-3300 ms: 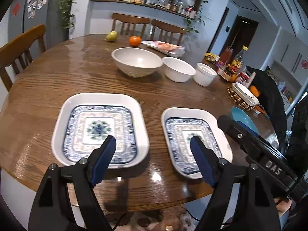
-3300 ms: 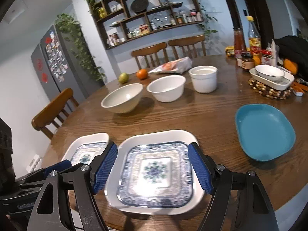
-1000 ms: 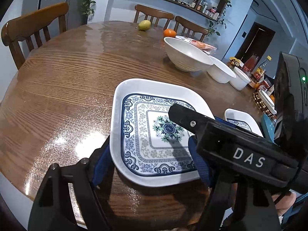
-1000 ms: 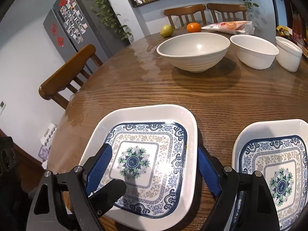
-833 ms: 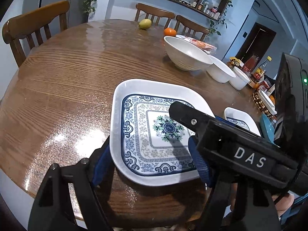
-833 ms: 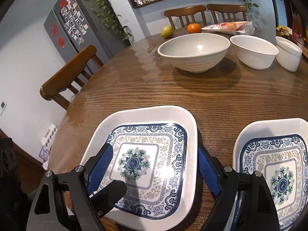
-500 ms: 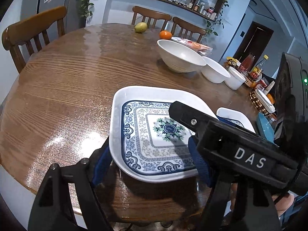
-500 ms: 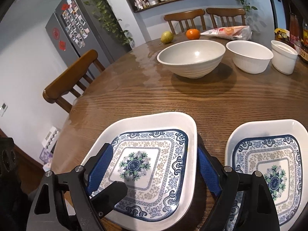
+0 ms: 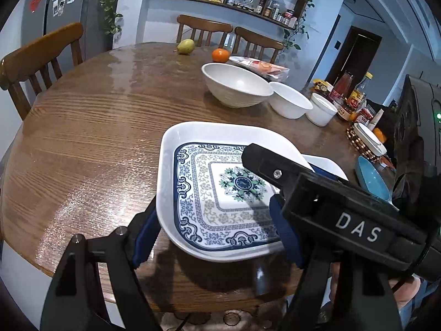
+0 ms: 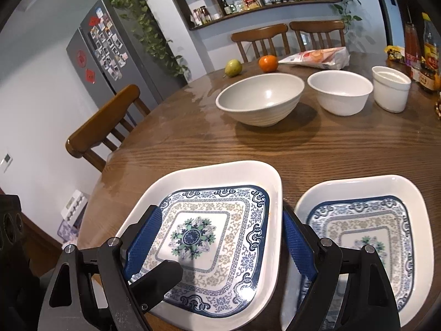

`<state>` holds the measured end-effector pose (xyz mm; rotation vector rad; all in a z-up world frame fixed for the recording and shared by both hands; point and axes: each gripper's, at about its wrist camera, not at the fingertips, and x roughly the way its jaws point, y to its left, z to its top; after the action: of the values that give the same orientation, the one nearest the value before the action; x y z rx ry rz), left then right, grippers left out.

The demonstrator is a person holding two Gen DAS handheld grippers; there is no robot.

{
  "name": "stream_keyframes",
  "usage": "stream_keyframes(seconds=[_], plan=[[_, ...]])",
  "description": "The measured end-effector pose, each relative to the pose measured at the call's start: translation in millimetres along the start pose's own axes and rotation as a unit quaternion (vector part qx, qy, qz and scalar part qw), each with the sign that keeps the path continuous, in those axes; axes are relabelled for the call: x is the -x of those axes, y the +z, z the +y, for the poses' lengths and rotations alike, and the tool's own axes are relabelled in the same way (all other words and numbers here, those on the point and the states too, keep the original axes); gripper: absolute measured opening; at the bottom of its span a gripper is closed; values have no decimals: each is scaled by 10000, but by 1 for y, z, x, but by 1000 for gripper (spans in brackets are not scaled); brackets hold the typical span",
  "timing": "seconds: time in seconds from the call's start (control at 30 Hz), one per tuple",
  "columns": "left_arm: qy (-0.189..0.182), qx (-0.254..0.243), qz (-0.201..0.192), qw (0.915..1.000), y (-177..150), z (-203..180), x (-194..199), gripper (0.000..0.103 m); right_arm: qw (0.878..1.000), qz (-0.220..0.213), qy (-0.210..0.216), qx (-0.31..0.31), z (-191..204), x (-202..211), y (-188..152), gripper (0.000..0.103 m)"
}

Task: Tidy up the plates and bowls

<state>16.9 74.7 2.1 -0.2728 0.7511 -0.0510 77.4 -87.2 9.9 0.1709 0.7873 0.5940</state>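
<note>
A large square white plate with a blue pattern (image 9: 193, 193) (image 10: 234, 220) hangs just above the wooden table, its shadow under it. My left gripper (image 9: 213, 212) clamps its near left part. My right gripper (image 10: 222, 215) clamps its near right part, with one pad lying on the pattern and the other outside the rim. The right gripper's black finger (image 9: 275, 171) crosses the plate. A smaller matching plate (image 10: 372, 220) (image 9: 328, 165) lies on the table to the right. Further back stand a large pale bowl (image 10: 261, 99), a white bowl (image 10: 340, 91) and a small white cup (image 10: 390, 87).
A teal dish (image 9: 372, 176) and a woven mat with a dish (image 9: 363, 143) sit at the right beside sauce bottles (image 9: 350, 96). A pear (image 10: 233, 67), an orange (image 10: 268, 63) and a snack packet (image 10: 317, 55) lie at the back. Wooden chairs (image 10: 104, 127) ring the table.
The large plate has come up off the table together with both grippers, and a shadow now shows beneath it. Earlier, each gripper hovered open over a separate plate.
</note>
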Motion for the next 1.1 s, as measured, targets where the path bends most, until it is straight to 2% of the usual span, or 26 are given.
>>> stream_keyframes(seconds=[0.67, 1.1], plan=[[-241, -407, -20, 9989, -3, -54, -2, 75, 9987, -367, -266, -220, -32, 40, 1, 87], [-478, -637, 143, 9967, -7, -91, -16, 75, 9961, -512, -537, -471, -63, 61, -1, 87]])
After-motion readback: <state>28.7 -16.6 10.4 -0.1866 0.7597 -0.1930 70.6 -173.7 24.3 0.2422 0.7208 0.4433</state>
